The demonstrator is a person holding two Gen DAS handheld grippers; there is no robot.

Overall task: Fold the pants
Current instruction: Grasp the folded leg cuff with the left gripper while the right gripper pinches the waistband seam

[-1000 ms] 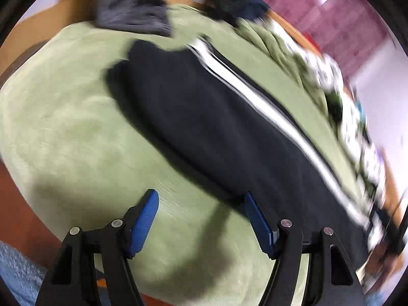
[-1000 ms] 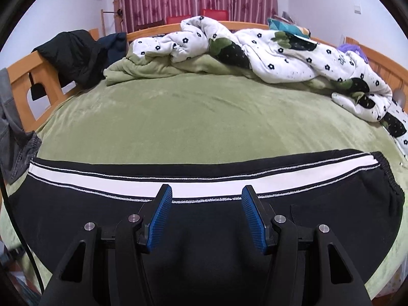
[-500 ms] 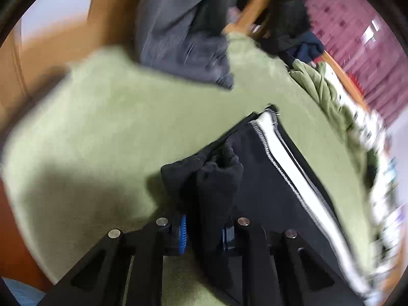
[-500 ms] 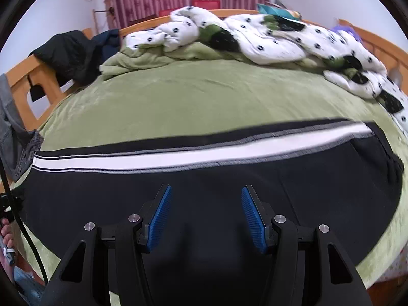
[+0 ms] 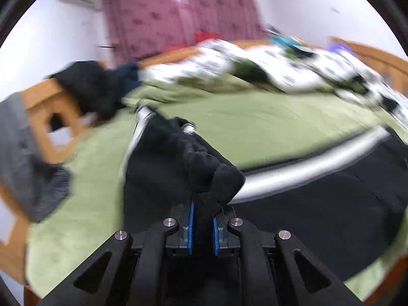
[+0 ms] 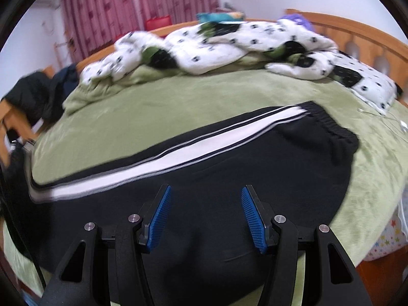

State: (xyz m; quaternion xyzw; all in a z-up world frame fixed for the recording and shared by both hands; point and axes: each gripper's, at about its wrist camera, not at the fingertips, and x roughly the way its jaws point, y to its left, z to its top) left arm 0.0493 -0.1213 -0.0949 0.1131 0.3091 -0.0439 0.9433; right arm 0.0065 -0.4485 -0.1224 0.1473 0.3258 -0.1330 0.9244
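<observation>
My right gripper (image 6: 204, 216) hangs with its blue pads apart and nothing between them, over the black track pants (image 6: 229, 178) spread flat on the green bed blanket (image 6: 178, 102). The white side stripe (image 6: 165, 156) runs from eight o'clock toward one o'clock, ending at the elastic waistband (image 6: 331, 127). A white flower-print quilt (image 6: 229, 48) lies bunched at twelve o'clock, dark clothes (image 6: 33, 97) at nine.

Both handheld tools were matte black. The left gripper (image 5: 202, 225) had two angular arms with triangular cut-outs and round silver screws at the joints, and its fingers (image 5: 190, 225) were faced with ribbed blue pads. The right gripper (image 6: 206, 220) was built alike, with matching blue-padded fingers (image 6: 251, 220).
</observation>
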